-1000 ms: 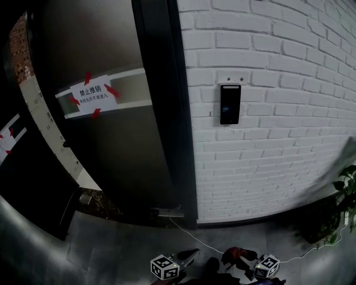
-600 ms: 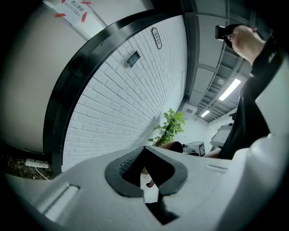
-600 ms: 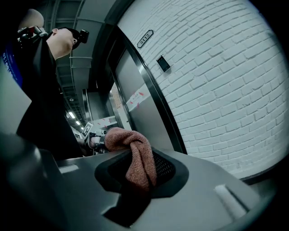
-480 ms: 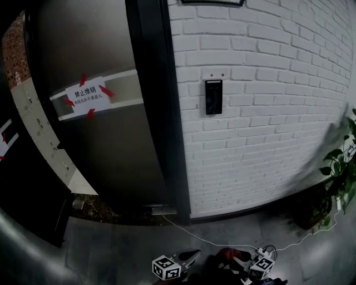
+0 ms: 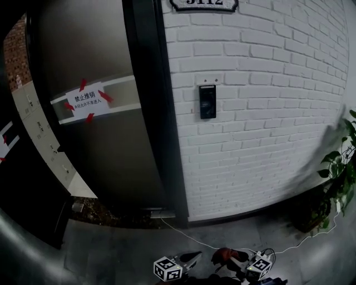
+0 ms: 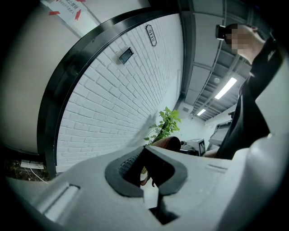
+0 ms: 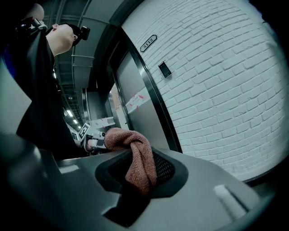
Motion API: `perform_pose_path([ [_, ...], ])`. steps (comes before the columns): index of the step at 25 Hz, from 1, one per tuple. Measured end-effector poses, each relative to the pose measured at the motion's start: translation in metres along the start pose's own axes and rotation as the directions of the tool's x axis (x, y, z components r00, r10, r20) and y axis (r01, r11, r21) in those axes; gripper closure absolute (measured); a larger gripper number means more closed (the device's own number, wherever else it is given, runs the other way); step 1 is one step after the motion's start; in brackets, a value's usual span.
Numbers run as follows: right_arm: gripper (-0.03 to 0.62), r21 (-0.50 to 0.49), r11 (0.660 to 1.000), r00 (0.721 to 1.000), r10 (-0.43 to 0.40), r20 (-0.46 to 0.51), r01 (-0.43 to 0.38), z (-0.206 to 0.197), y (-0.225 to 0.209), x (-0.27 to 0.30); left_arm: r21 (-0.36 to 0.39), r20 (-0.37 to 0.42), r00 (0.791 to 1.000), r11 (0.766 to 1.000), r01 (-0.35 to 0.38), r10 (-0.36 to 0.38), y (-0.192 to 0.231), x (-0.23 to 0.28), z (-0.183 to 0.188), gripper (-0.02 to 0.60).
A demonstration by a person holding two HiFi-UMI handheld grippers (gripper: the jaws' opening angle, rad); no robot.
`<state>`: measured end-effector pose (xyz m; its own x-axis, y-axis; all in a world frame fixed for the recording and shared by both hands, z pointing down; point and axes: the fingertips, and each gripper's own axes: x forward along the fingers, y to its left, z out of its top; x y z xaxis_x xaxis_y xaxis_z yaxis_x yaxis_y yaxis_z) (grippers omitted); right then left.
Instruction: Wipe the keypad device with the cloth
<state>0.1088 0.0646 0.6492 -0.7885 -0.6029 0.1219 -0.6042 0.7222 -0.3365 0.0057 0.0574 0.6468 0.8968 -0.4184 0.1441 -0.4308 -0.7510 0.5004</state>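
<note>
- Compared with a second ago, the small black rectangular keypad device (image 5: 207,102) sits further left in the head view, and a dark-framed door number plate (image 5: 203,4) has come into the top edge.
- More of the green leafy potted plant (image 5: 339,167) shows at the right edge than before.
- Both hand-held grippers stay low at the bottom of the head view, well apart from the keypad device, which is mounted high above and ahead of them on the white painted brick wall (image 5: 267,83).
- The right hand-held gripper (image 7: 140,168) is clamped on the reddish-brown terry cloth (image 7: 137,158), which bunches over the top of its jaws.
- The left hand-held gripper (image 6: 149,170) has its jaws slightly apart with nothing between them; the cloth shows beyond the gap.
- Up and to the left of the left hand-held gripper, the black door frame (image 5: 161,111) borders the brick, just beside the keypad device.
- Further left is the grey door panel with a white paper notice (image 5: 85,96) taped at its corners in red.
- A thin white cable (image 5: 189,236) crosses the grey floor (image 5: 111,245) ahead of both hand-held grippers.
- Bare brick surrounds the keypad device above, below and to its right, as far as the plant well to the right of the right hand-held gripper.
</note>
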Motion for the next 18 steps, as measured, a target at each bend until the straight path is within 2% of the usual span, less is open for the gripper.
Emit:
perform_pose_path([
  [7,0.511,0.007,1.0,1.0,0.026,0.002,-0.026,0.002,-0.013,-0.003,0.011,0.012,1.0,1.0,-0.006,0.006,-0.002,0.021,0.006,0.578],
  [18,0.511,-0.008,0.998,0.998,0.058,-0.01,-0.058,0.017,-0.022,0.005,0.014,0.023,0.999,0.999,-0.034,0.034,0.003,0.027,0.015,0.577],
])
